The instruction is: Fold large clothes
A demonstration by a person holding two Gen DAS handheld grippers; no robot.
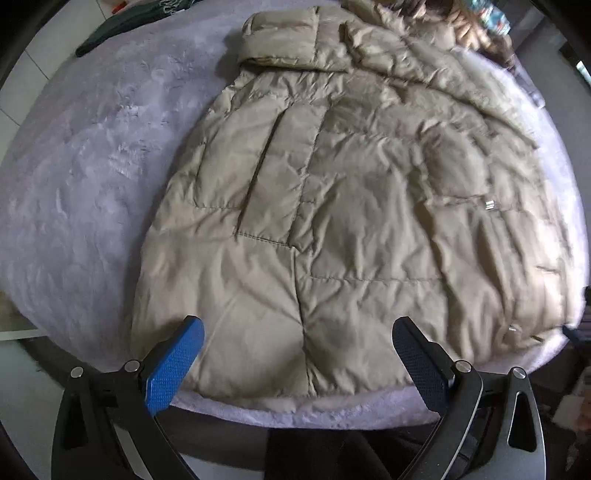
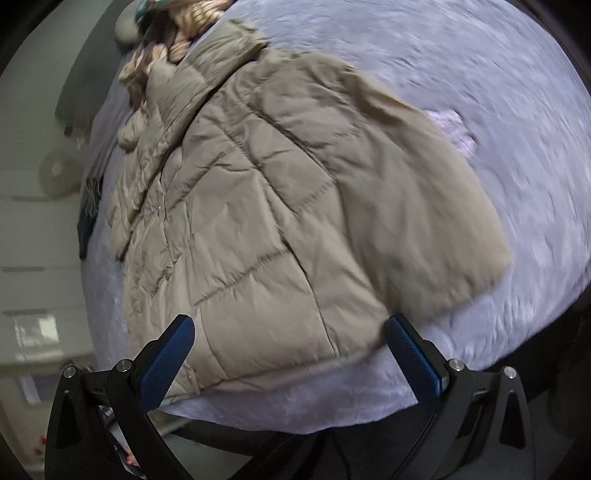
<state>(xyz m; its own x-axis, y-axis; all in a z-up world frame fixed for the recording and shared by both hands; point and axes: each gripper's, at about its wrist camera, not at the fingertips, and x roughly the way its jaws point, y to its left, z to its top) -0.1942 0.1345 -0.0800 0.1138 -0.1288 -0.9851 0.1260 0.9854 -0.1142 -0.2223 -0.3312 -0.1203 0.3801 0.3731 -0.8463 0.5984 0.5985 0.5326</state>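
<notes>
While the beige puffer coat (image 1: 332, 206) is spread flat on the fuzzy lilac blanket (image 1: 92, 166), both the left gripper (image 1: 299, 354) and right gripper (image 2: 291, 350) are held wide apart, empty, just over its hem.

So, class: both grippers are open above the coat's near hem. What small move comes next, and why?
Probably lower both grippers onto the near hem of the beige puffer coat and close. The coat lies flat on the blanket, jaws wide, nothing gripped.

Spread flat on the fluffy lavender bed cover (image 1: 81, 177): a beige quilted puffer coat (image 1: 332, 206), hem nearest its front edge, collar farthest, brown fur trim (image 1: 469, 29) beyond the collar.
</notes>
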